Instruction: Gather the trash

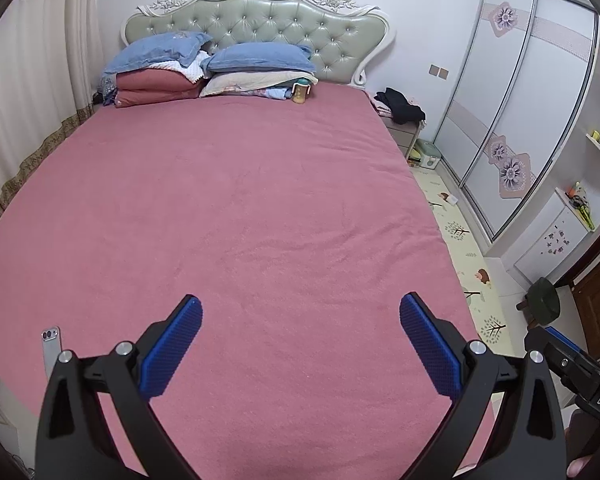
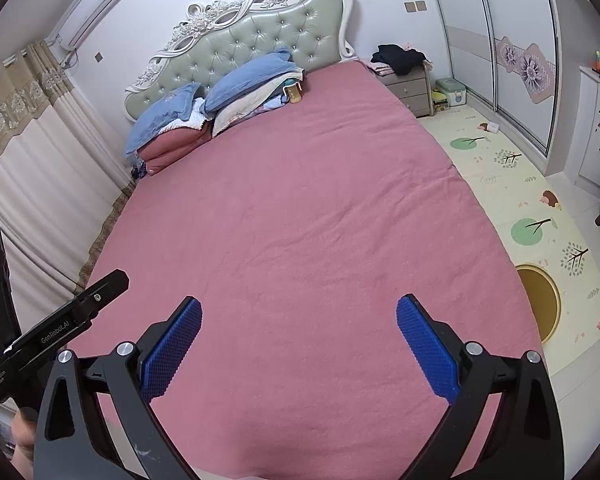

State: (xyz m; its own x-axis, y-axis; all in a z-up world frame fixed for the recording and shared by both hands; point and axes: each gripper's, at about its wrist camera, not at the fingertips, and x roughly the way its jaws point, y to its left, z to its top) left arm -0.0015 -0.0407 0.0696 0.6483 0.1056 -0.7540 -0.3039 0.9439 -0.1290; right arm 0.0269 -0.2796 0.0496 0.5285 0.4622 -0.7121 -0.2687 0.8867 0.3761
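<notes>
**Both tools spread over the pink bed**

Taking the bed [image 1: 240,208] as the landmark and going left to right: past its left side hang cream curtains [image 1: 28,120]. On the bed's near left edge, just beside the left tool [image 1: 300,344], lies a phone [image 1: 51,345], camera side up. The left tool hangs above the foot of the bed, its blue pads [image 1: 176,346] wide apart and holding nothing. At the head of the bed, blue pillows [image 1: 256,58] lie stacked on folded bedding against the tufted headboard [image 1: 260,24], and a small bottle [image 1: 299,92] stands on the bed just right of that stack. The right tool [image 2: 299,344] is likewise released and empty above the foot. Right of the bed are a nightstand [image 2: 410,90] with dark clothes [image 2: 398,58] on it and a patterned floor mat [image 2: 512,200], where a small pale scrap [image 2: 492,128] lies near the wardrobe; whether it is trash cannot be told.
</notes>
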